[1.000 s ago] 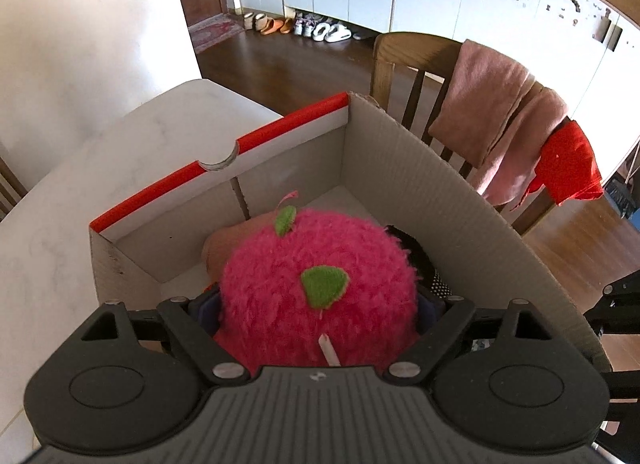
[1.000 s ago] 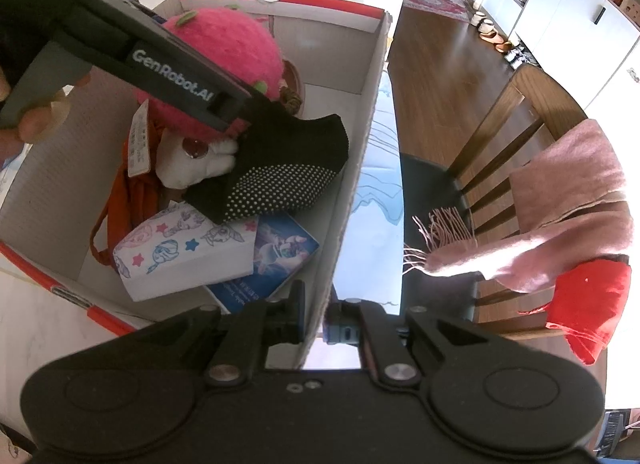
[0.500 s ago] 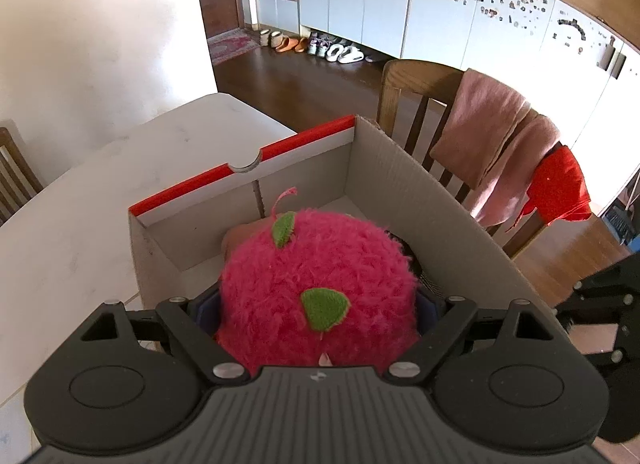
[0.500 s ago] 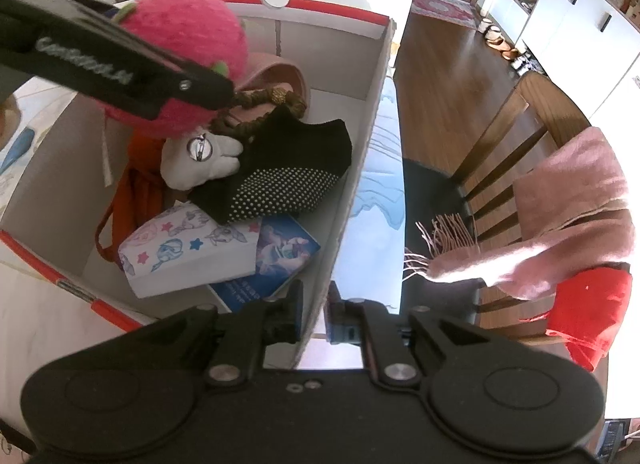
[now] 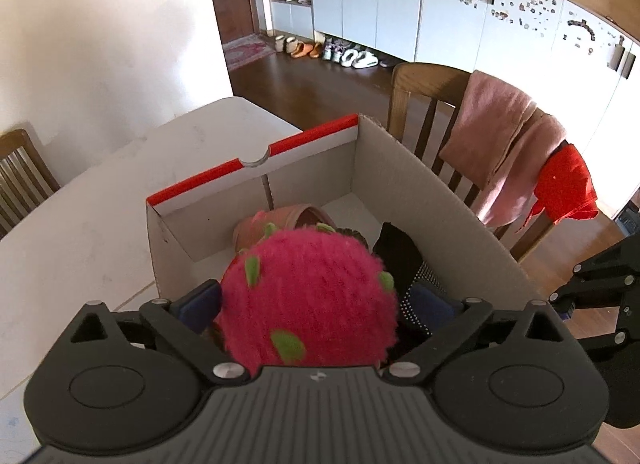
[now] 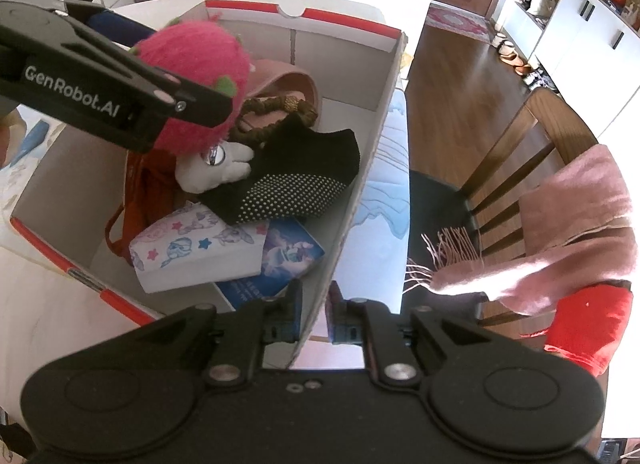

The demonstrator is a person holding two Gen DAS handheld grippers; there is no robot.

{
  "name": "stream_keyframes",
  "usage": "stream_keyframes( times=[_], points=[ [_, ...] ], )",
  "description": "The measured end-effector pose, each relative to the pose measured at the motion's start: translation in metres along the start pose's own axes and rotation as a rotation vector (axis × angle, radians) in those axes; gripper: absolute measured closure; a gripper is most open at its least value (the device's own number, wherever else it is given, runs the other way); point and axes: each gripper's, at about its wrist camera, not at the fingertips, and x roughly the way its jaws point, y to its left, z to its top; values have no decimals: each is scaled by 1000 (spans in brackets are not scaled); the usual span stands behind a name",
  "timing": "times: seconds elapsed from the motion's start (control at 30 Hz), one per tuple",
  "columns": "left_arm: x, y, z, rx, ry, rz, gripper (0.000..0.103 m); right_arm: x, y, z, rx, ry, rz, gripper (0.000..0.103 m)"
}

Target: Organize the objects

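The pink plush fruit (image 5: pixel 308 296) is being released into the cardboard box (image 6: pixel 356 192) by the just-widened left hand-held gripper (image 5: pixel 316 300), its withdrawal being judged next, while the box wall is loosely straddled by the nearly closed right hand-held gripper (image 6: pixel 314 314).

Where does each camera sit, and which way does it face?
Left wrist: on the left gripper, facing down into the cardboard box; its fingers, just opening, flank the pink plush.
Right wrist: on the right gripper, facing down along the box's side wall; its fingers straddle that wall.
Shared: box, plush, black sock, each other's gripper.
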Motion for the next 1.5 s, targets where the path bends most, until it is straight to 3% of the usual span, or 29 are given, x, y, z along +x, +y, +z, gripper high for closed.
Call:
stream_keyframes(
  times=[0.53, 0.9, 1.17, 1.33, 1.47, 1.5],
  points=[
    [-25, -6, -12, -32, -45, 11, 1, -29, 4, -10, -2, -54, -5, 91],
    [-76, 5, -39, -9, -140, 20, 1, -74, 19, -25, 130, -167, -33, 85],
    [-117, 17, -67, -14, -232, 26, 1, -102, 35, -40, 219, -278, -36, 64],
    [-135, 27, -78, -49, -266, 14, 1, -120, 45, -48, 249, -372, -33, 42],
    [-145, 32, -87, -63, -285, 13, 1, -131, 54, -51, 242, -434, -35, 37],
    [-146, 33, -89, -66, -288, 10, 1, -133, 56, -52, 244, -447, -35, 32]
  ],
)
